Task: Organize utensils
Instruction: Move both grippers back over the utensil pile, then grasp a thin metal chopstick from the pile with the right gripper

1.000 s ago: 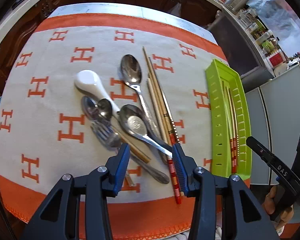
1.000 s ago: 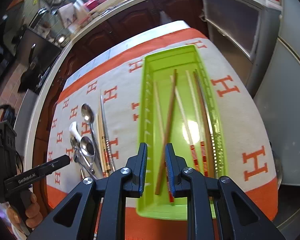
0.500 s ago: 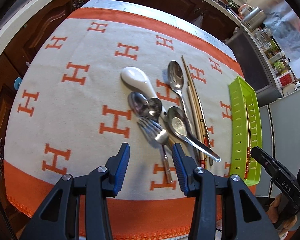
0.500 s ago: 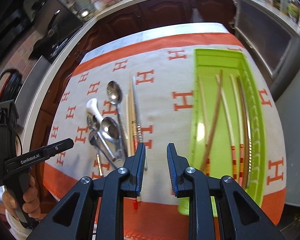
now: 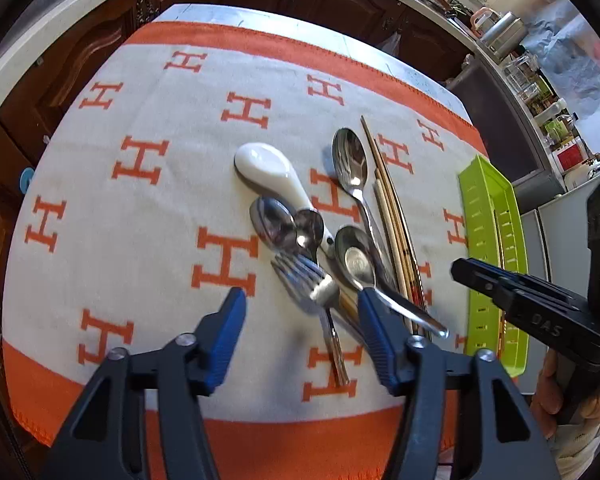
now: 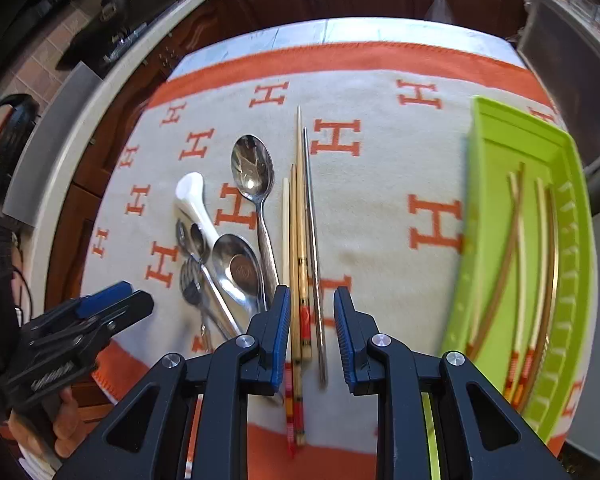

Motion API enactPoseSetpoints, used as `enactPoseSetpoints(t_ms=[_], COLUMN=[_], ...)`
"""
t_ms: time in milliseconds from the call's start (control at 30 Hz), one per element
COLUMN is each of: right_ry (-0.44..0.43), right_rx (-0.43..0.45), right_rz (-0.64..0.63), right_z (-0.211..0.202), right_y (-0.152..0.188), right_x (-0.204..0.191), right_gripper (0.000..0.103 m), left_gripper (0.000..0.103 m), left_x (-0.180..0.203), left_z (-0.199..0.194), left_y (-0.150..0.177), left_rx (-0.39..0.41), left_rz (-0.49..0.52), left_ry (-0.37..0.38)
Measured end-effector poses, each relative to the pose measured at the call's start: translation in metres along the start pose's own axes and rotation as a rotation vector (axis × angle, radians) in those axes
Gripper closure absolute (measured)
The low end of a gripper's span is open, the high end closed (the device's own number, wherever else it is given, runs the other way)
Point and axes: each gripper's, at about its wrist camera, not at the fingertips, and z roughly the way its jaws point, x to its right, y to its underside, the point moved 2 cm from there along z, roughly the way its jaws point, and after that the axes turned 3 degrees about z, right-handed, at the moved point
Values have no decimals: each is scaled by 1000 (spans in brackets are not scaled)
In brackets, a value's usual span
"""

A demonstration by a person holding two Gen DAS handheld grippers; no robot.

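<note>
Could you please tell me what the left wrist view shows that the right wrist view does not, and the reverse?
Only the left wrist view shows the left gripper from behind, jaws opening above the fork.

Only the right wrist view shows inside the green tray, where several chopsticks lie, and the right gripper open over the loose chopsticks.

Both show the white spoon, the metal spoons and the patterned cloth.
</note>
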Motion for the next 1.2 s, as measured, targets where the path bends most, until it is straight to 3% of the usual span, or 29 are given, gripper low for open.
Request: enactPoseSetpoints(t_ms=[367,867,967,1200], right_ry=[63,183,190,36], right_rx=[-124,-72,-51,-37], right_rz=[-63,-200,-201,-56], right_z=[66,86,85,63], right_y=[-34,-53,-54,-47], right_x=[0,-23,-23,9], right_gripper=[86,90,97,98], left_gripper=[42,41,41,41], left_x=[-14,2,12,37], left_z=[11,22,21,25], left_y=[-19,-24,-30,-50], left_rx=[22,-2,5,14], left_rz=[-22,18,31,55], left_ry=[-8,4,10,33])
